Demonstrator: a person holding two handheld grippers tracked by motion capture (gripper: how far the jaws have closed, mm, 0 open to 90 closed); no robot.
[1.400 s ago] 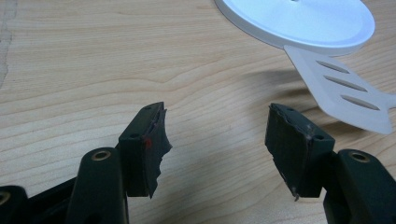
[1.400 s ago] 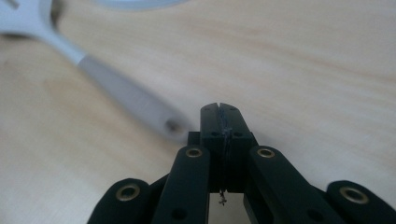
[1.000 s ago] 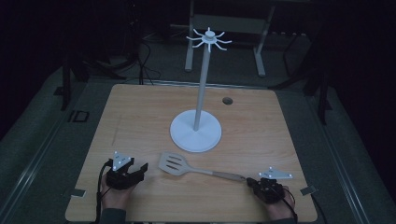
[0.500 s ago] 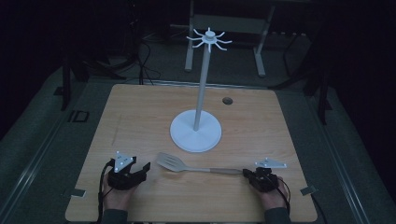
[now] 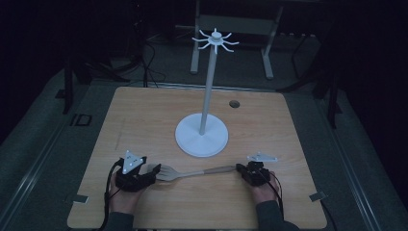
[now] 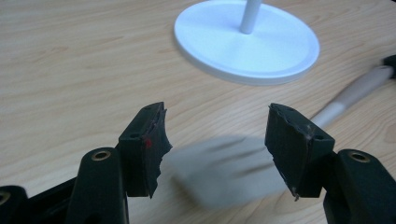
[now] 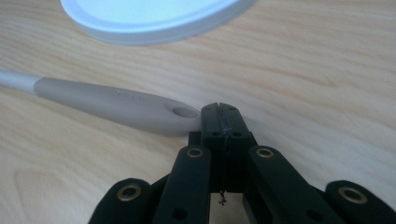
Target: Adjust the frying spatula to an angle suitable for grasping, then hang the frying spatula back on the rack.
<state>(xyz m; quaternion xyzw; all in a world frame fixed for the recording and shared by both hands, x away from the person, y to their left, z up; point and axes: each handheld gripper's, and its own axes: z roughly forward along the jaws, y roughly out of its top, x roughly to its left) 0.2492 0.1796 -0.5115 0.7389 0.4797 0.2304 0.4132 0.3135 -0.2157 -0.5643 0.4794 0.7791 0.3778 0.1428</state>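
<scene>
One wooden table [image 5: 144, 115] is seen, with a single dark round hole [image 5: 234, 103] near its far edge. One white utensil stand [image 5: 202, 137] is placed upright at mid-table: one round base, one pole, one crown of hooks at the top; eight or so prongs are counted, but the exact number cannot be fixed.

One grey slotted spatula [image 5: 192, 172] is laid flat on the table in front of the stand base, its head toward the left gripper and its handle toward the right gripper. One hanging hole is noted in the handle end. Embossed lettering is present on the handle in the right gripper view but cannot be read.

Two grippers are counted. The left gripper [image 6: 217, 135] is held with jaws wide apart, the blurred spatula head lying between them. The right gripper [image 7: 223, 119] is seen with jaws pressed together, nothing between them, tips touching the handle end.
</scene>
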